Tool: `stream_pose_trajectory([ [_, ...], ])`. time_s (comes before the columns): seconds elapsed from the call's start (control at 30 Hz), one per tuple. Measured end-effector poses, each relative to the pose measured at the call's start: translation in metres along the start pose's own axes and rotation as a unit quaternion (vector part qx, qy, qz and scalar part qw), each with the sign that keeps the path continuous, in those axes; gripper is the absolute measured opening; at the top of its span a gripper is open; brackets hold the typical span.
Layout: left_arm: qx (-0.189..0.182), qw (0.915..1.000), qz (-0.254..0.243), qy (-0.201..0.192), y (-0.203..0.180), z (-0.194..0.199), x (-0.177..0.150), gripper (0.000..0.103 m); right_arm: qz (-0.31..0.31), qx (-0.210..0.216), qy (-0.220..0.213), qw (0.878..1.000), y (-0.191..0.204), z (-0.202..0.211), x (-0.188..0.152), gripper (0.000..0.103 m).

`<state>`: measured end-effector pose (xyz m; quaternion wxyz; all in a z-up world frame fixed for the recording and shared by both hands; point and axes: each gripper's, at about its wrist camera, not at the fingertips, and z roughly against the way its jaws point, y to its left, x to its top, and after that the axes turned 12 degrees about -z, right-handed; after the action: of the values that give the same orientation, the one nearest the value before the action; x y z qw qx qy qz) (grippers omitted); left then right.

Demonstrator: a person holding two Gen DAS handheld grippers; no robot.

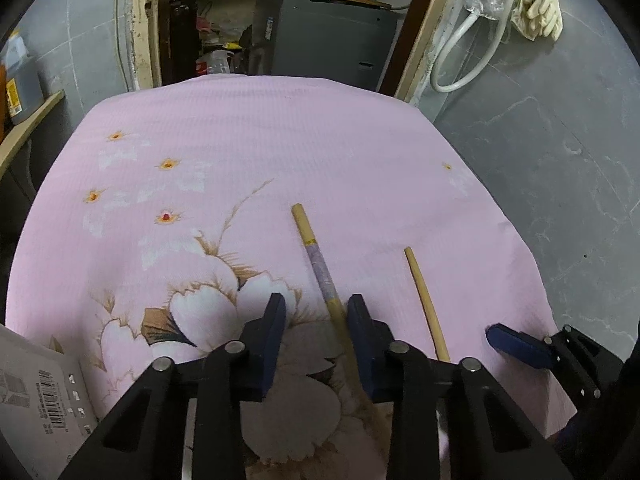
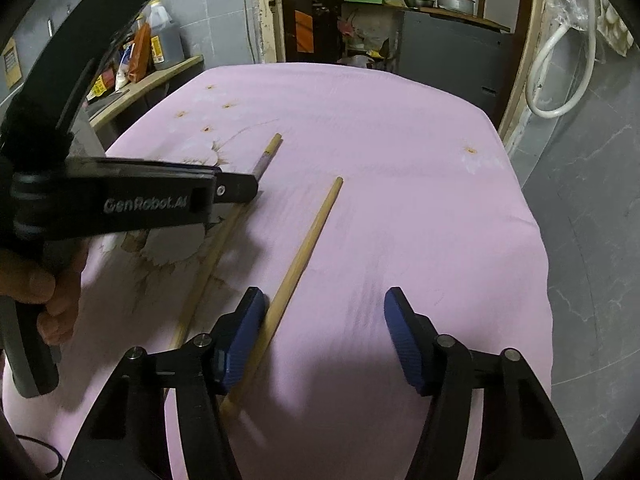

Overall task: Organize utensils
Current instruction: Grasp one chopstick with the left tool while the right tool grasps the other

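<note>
2 tools part-open: left tool (image 1: 316, 316) straddles wrapped stick (image 1: 320, 270), right tool (image 2: 324, 312) touches plain stick (image 2: 304, 256).

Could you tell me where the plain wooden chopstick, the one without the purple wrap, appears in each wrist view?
Left wrist view: plain chopstick lies lower right of centre on the cloth, right of the left hand-held gripper.
Right wrist view: plain chopstick runs diagonally through the centre, its near part beside the left pad of the right hand-held gripper.
Shared landmark: the purple-wrapped chopstick, to its left.
</note>
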<state>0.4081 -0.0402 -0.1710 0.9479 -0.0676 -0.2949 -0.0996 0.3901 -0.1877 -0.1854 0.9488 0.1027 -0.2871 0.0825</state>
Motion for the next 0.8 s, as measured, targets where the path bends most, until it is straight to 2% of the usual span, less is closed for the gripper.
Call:
stream_pose_trajectory([
  [0.1,-0.002,1.0,-0.007,0.002,-0.003,-0.001,0.001,0.023,-0.011,-0.003,0.0,1.0,-0.006,-0.002,0.007,0.049],
  [0.27,-0.01,0.9999,0.0,0.005,0.002,-0.003,0.003,0.017,-0.035,-0.003,0.006,0.999,-0.021,-0.011,0.02,0.029],
  [0.43,-0.009,0.9999,0.008,0.013,0.004,-0.006,0.006,0.012,-0.044,0.006,0.026,0.999,-0.031,-0.026,0.038,0.022],
  [0.6,0.002,0.9998,0.004,0.02,0.0,-0.008,0.01,0.011,-0.051,-0.006,0.055,0.997,-0.025,-0.043,0.056,0.02],
  [0.73,0.003,0.9998,0.01,0.02,0.0,-0.007,0.01,0.01,-0.069,-0.007,0.066,0.995,-0.026,-0.047,0.058,0.008],
  [0.8,0.007,0.9997,0.012,0.022,0.0,-0.007,0.012,0.008,-0.089,0.003,0.067,0.994,-0.029,-0.047,0.056,0.007],
])
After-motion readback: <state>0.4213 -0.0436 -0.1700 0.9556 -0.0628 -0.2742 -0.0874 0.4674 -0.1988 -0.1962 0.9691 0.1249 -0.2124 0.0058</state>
